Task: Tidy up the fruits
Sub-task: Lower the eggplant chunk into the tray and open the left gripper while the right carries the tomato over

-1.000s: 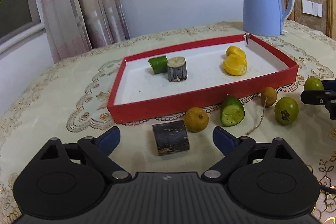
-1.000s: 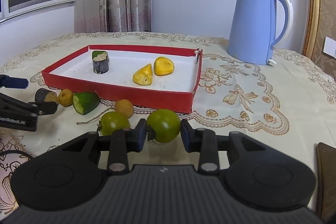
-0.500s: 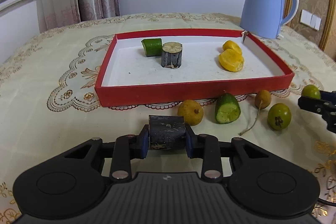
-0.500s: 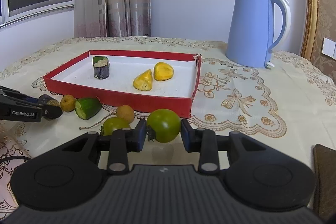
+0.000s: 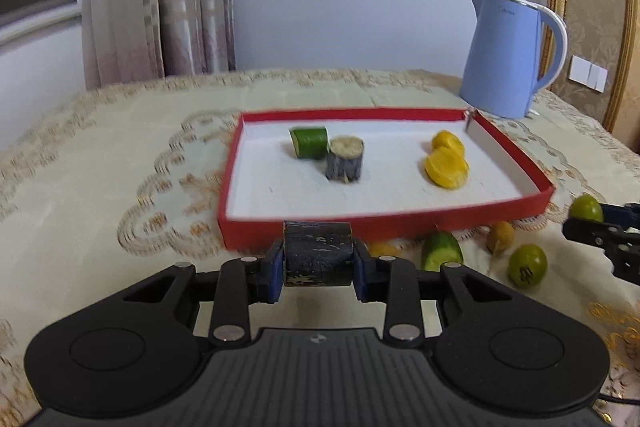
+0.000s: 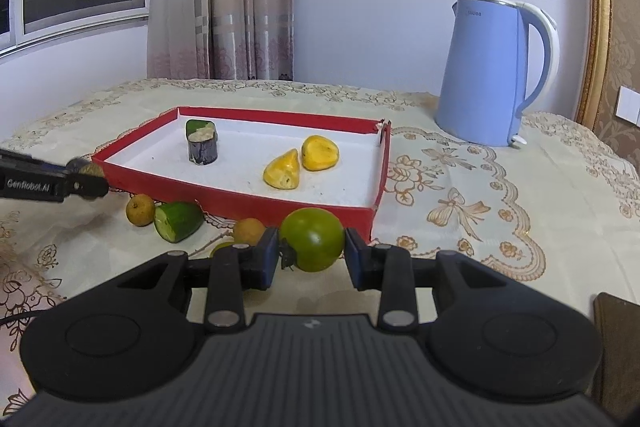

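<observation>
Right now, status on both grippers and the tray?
Left gripper shut on dark cut piece. Right gripper shut on green fruit. Red tray ahead, part filled. Nothing blocking.

Fruits in and around the red tray (image 5: 400,223)

Inside: green cucumber piece (image 5: 309,142), dark sugarcane stub (image 5: 345,160), two yellow fruits (image 5: 446,167). A dark sugarcane segment (image 5: 318,254) and green tomato (image 6: 312,245) are held.

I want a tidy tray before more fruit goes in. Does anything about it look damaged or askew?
Yes: the red tray has a far right corner that looks split, its flap ragged and standing proud, nearest the blue kettle. The pieces inside sit in two neat pairs; nothing looks spilled.
</observation>
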### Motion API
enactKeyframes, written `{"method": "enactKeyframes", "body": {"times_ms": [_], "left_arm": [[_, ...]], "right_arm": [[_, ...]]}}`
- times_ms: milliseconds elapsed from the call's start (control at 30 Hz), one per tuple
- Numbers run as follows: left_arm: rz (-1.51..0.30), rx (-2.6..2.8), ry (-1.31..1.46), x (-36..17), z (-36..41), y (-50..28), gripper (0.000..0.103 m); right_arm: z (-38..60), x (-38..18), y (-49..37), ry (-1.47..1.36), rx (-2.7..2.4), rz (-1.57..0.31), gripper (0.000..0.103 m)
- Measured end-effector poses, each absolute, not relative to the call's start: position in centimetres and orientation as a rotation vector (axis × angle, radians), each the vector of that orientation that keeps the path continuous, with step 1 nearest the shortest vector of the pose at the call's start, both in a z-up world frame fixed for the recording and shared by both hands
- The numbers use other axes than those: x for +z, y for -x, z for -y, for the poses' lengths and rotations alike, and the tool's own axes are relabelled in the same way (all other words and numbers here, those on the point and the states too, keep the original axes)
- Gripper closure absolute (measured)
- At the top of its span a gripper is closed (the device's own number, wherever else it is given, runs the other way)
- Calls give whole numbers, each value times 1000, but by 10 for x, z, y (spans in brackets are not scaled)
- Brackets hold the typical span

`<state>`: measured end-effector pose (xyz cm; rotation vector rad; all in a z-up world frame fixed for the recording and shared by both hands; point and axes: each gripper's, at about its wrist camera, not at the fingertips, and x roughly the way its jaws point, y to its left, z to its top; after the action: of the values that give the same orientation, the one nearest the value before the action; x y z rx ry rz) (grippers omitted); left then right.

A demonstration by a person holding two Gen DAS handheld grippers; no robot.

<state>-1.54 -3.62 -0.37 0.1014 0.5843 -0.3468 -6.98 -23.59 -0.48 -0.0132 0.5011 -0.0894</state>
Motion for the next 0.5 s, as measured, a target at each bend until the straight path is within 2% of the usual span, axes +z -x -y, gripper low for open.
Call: {"method": "enactKeyframes", "body": {"times_ms": [500], "left_arm": [[-559, -200, -199, -1, 68, -64, 71]], "right_arm": [[231, 12, 69, 40, -87, -464, 70]]}}
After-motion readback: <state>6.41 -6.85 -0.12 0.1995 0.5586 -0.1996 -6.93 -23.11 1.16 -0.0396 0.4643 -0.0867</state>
